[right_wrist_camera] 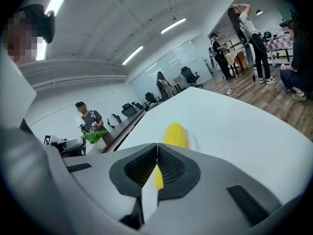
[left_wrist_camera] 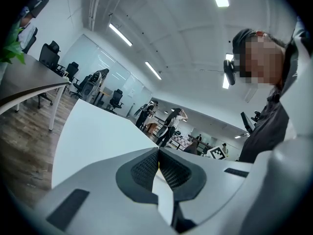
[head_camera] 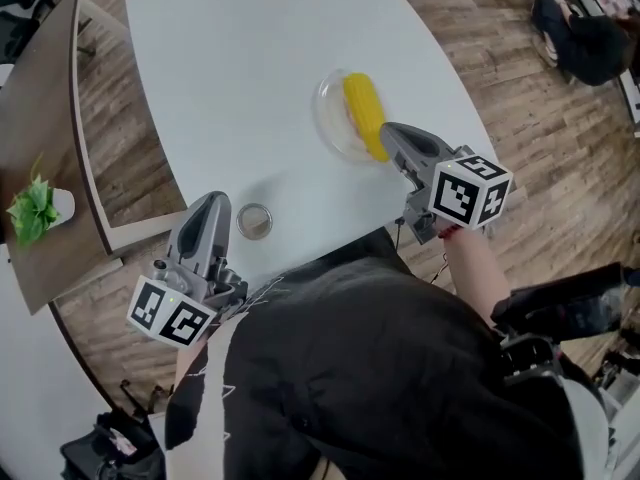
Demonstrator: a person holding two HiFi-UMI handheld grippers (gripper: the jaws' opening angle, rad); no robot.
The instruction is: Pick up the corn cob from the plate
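A yellow corn cob (head_camera: 364,114) lies on a clear glass plate (head_camera: 330,118) on the white table (head_camera: 250,68). My right gripper (head_camera: 385,130) hovers at the near end of the cob, its jaws shut with nothing between them. In the right gripper view the corn cob (right_wrist_camera: 175,132) lies just beyond the closed tips of the right gripper (right_wrist_camera: 157,146). My left gripper (head_camera: 216,200) is near the table's front edge, also shut and empty. In the left gripper view the left gripper (left_wrist_camera: 159,152) points across the bare white table (left_wrist_camera: 93,131).
A small round metal lid (head_camera: 255,221) sits on the table beside the left gripper. A brown desk (head_camera: 40,118) with a green plant (head_camera: 35,208) stands at the left. A person (head_camera: 585,33) sits on the floor at the top right.
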